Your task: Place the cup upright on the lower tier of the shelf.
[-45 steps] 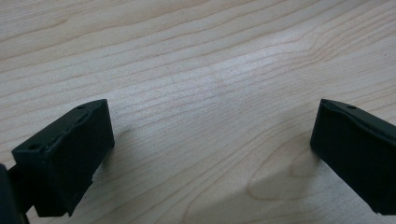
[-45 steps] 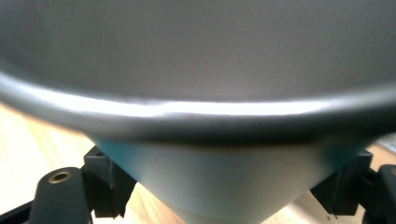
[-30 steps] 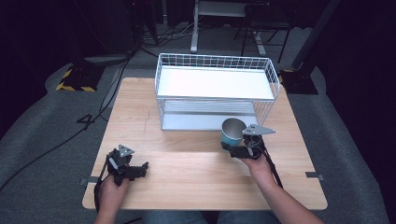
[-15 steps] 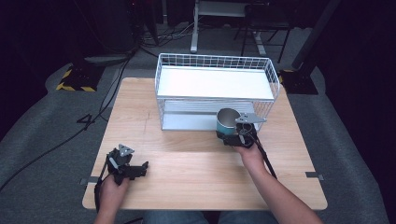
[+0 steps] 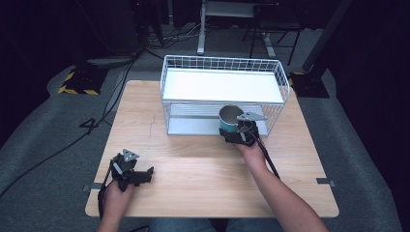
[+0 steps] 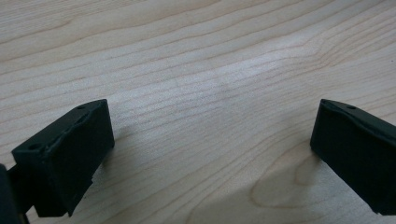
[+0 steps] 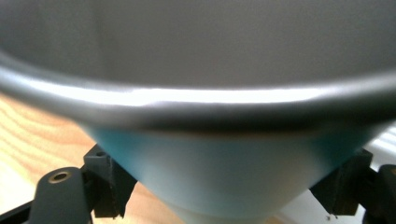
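We rest left gripper point(image 5: 129, 170) on table point(image 5: 193, 164), well short of wire rack point(image 5: 222, 94), jaws wide, holding nothing, likely waiting. Right gripper point(image 5: 239, 134) clamps teal cup point(image 5: 228, 120) upright just before rack's lower shelf, likely for sliding inside.
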`<state>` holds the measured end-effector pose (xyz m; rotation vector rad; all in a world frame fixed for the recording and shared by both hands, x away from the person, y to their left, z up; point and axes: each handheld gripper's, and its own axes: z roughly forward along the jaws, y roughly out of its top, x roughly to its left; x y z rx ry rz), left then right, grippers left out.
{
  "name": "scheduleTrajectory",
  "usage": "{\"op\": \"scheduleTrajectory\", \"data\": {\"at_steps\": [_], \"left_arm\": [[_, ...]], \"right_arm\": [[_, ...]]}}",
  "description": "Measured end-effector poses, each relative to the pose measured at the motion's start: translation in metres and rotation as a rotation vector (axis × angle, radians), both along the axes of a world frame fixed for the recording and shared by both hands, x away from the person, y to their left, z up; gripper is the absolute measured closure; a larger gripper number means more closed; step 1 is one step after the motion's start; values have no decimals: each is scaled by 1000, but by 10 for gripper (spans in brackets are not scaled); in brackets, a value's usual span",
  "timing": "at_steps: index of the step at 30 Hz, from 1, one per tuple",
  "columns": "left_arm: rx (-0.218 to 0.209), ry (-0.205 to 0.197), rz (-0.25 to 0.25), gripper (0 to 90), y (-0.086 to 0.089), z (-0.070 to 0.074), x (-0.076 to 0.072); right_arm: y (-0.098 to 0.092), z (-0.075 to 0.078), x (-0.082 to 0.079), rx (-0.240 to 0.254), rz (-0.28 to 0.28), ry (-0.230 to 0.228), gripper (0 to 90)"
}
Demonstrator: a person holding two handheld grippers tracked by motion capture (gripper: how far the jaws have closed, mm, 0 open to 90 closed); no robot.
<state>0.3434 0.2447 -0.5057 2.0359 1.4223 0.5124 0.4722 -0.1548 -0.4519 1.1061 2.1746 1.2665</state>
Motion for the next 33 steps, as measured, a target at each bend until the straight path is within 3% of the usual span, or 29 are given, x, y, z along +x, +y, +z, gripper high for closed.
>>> {"op": "scheduleTrajectory", "data": {"at_steps": [29, 33], "left_arm": [[0, 0, 2, 0, 0, 0, 0], [0, 0, 2, 1, 0, 0, 0]], "right_arm": [[31, -16, 36, 17, -75, -44, 216], [31, -19, 41, 16, -81, -69, 216]]}}
